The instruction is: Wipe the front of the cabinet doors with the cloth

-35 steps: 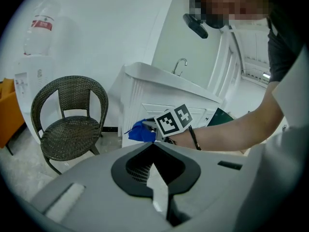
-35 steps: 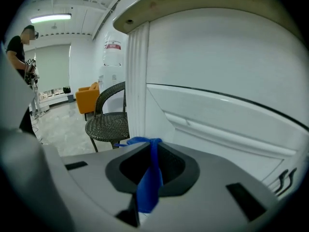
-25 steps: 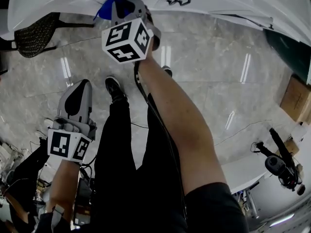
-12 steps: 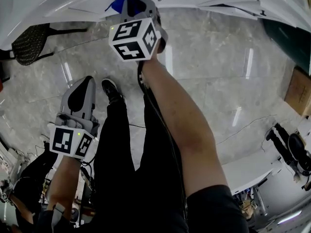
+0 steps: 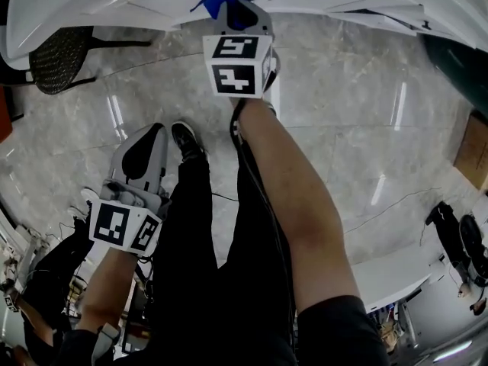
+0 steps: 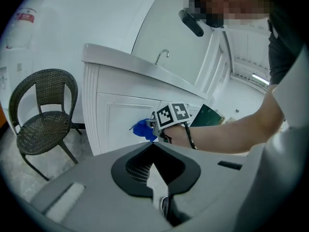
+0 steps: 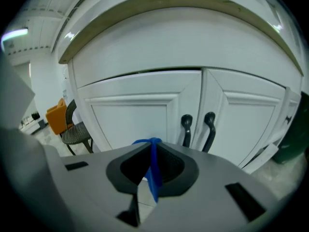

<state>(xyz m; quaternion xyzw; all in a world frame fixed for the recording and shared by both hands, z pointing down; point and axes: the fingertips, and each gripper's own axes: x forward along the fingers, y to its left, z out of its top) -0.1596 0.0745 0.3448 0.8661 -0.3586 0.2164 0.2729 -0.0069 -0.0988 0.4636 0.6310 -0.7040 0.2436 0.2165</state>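
White cabinet doors (image 7: 140, 115) ahead; our right arm extends straight toward them.
Right gripper (image 7: 153, 143) pinches the cloth (image 7: 153, 174), a vertical strip; left gripper (image 6: 153, 145) closed, empty, lowered.

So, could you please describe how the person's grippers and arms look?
The left claw and right claw are grey shells with black inner pads, each carrying a white cube of black square markers. A black cable trails from the right one. Right sleeve: short, dark.
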